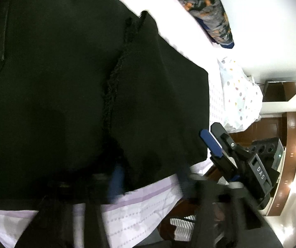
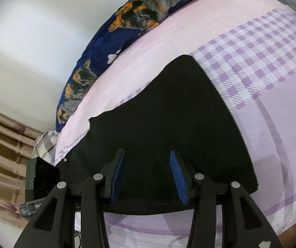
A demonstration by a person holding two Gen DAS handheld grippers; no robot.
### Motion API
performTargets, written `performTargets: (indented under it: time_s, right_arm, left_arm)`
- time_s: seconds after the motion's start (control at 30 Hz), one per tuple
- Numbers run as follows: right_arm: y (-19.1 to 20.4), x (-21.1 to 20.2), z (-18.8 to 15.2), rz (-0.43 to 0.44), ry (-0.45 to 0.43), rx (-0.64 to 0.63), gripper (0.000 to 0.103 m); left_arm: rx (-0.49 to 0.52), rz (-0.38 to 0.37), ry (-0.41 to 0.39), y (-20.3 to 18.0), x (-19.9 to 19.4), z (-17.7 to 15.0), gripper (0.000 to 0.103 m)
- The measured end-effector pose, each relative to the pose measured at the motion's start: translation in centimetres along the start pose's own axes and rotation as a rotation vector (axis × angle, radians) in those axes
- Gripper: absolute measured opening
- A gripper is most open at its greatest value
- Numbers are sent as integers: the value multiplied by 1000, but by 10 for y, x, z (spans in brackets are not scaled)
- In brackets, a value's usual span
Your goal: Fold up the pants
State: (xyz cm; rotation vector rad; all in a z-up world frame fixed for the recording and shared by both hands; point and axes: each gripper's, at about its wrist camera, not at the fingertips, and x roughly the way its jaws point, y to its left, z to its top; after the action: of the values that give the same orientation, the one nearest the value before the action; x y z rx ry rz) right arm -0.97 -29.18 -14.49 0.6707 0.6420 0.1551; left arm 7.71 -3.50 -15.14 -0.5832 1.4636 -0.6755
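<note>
Black pants [image 1: 65,78] lie on a lilac patterned bed sheet [image 1: 139,204], folded with a rough seam running down the middle. In the right wrist view the pants [image 2: 168,119] spread out ahead on the bed. My left gripper [image 1: 148,177] is blurred at the pants' near edge; one blue pad [image 1: 117,184] sits against the fabric, the other finger is a dark smear, so its state is unclear. My right gripper [image 2: 148,173] is open over the pants' near edge, its blue pads [image 2: 178,177] apart and empty. It also shows in the left wrist view [image 1: 216,142], beside the pants.
A navy blanket with orange and grey dog prints [image 2: 127,20] lies along the bed's far side by the white wall. A dotted white cloth [image 1: 239,97] lies at the bed's end. Brown wooden floor [image 1: 288,155] lies beyond the bed edge. Curtains [image 2: 1,148] hang at left.
</note>
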Motion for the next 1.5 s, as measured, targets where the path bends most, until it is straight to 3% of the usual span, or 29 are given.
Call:
performTargets:
  time_s: [0.03, 0.13, 0.33, 0.67, 0.87, 1.0, 1.03, 1.17, 1.33, 1.4, 1.5]
  right_arm:
    - [-1, 0, 0, -8, 0, 5, 43]
    - [-5, 1, 1, -26, -3, 21, 43]
    - [-9, 4, 0, -35, 8, 44, 43]
    - [-2, 18, -5, -101, 52, -18, 41]
    - [-2, 18, -5, -111, 56, -31, 41]
    - [0, 18, -5, -125, 51, -41, 41]
    - [3, 19, -5, -133, 50, -54, 42]
    - [20, 29, 0, -166, 54, -136, 43]
    - [51, 54, 8, -186, 69, -258, 42]
    - [67, 68, 10, -203, 74, -327, 42]
    - [88, 91, 10, -209, 102, -392, 41]
  left_arm:
    - [-26, 23, 6, 5, 3, 0, 13]
    - [-36, 12, -22, 8, 1, -2, 9]
    - [55, 68, -89, -9, -17, -12, 8]
    - [11, 138, -32, 3, -3, -10, 10]
    - [-1, 146, -24, 1, -5, -7, 19]
    - [44, 182, -55, -3, -17, -5, 41]
    - [69, 197, -81, -4, -23, -5, 42]
    - [149, 317, -213, -5, -48, -6, 45]
    - [237, 594, -407, 2, -74, -11, 46]
    - [250, 676, -446, 8, -81, -12, 47]
    - [249, 735, -473, 20, -88, -16, 49]
